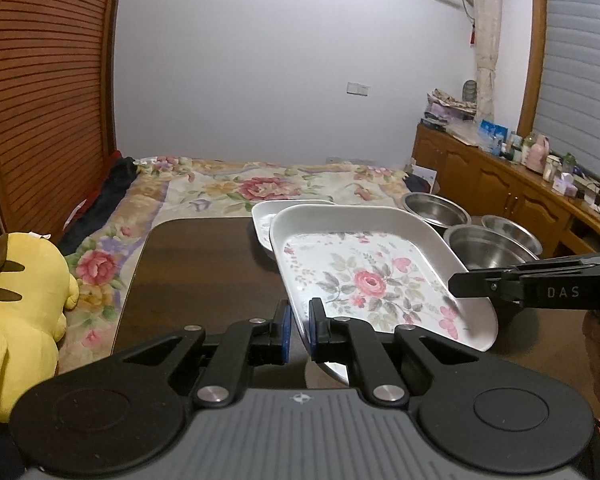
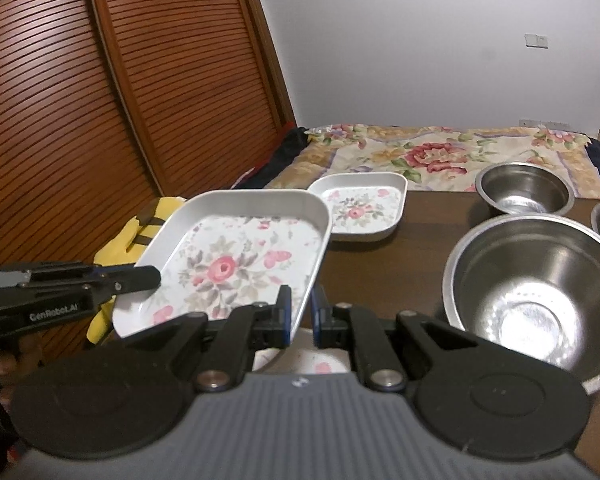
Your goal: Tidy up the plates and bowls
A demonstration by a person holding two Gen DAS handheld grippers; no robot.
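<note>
Two grippers, left gripper (image 1: 299, 330) and right gripper (image 2: 300, 314), are clamped on opposite rims of the large floral plate (image 2: 236, 264), held tilted above the table (image 1: 196, 272). It is judged stiff, light and slippery, best pinched at the rim. Beyond, a smaller plate (image 2: 360, 208) is shown whole only in the right view.

Left wrist: low over the desk (image 1: 204, 264), facing the bed (image 1: 260, 184).
Right wrist: likewise, close.
Shared: floral tray (image 1: 364, 276) (both sides).
</note>
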